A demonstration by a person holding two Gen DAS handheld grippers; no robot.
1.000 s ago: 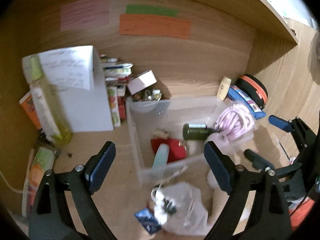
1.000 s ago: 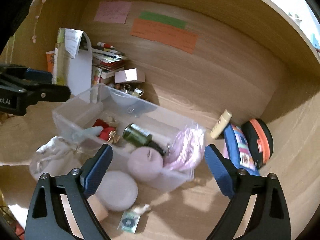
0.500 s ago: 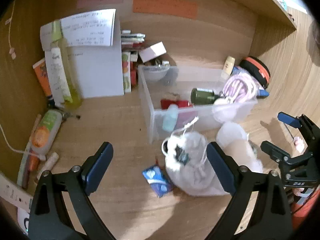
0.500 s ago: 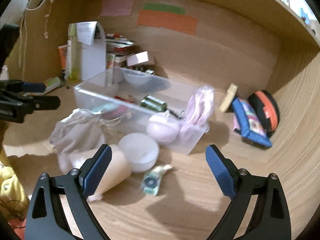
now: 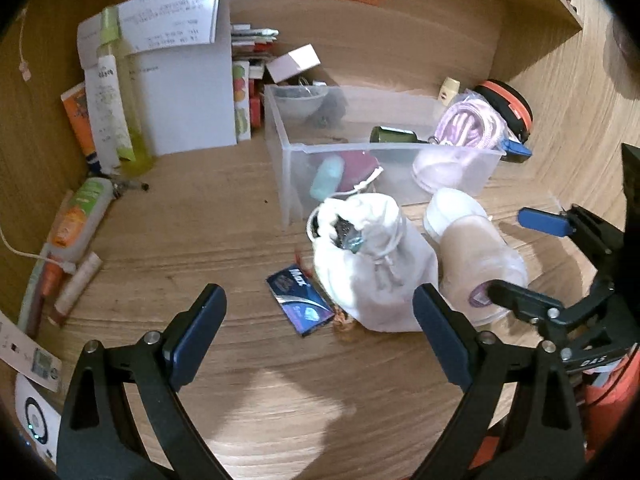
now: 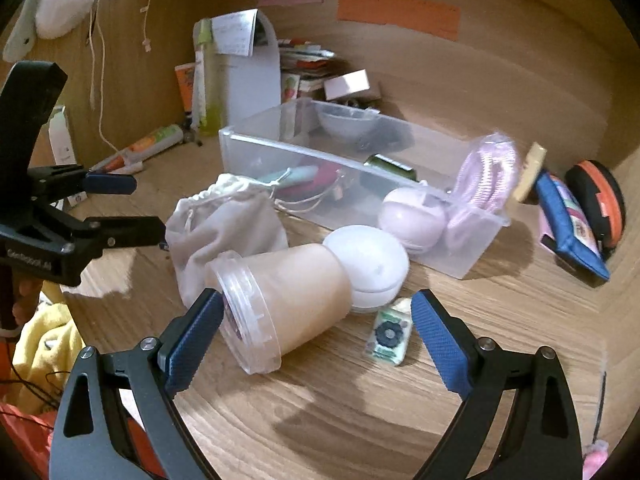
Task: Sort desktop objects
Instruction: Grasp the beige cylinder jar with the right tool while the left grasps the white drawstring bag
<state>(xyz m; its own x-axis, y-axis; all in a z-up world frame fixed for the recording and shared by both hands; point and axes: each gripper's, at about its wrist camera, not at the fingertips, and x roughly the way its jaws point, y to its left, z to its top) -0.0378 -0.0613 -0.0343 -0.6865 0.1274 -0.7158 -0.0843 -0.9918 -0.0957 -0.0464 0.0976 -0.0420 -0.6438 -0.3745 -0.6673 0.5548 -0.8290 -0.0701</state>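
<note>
A clear plastic bin [image 5: 288,160] [image 6: 472,256] stands on the wooden desk, holding a green bottle [image 5: 394,135], a pink coil [image 6: 490,176], a lilac round case [image 6: 412,218] and a teal tube [image 5: 328,176]. In front of it lie a white drawstring pouch [image 5: 376,264] [image 6: 224,224], a tipped beige cup with a clear lid [image 6: 280,300] [image 5: 480,256], a white round container [image 6: 368,264], a blue packet [image 5: 300,300] and a small green-white packet [image 6: 388,336]. My left gripper [image 5: 316,344] is open and empty before the pouch. My right gripper [image 6: 316,340] is open and empty, near the cup.
A white box with papers [image 5: 180,80], books and a green bottle [image 5: 132,112] stand at the back left. Tubes [image 5: 76,220] lie along the left wall. A blue pouch [image 6: 568,224] and an orange-black case [image 6: 600,200] sit at the right.
Both grippers have pulled back from the bin toward the desk's front, so the pouch, cup and packets now lie just ahead of them. Both stay open.
</note>
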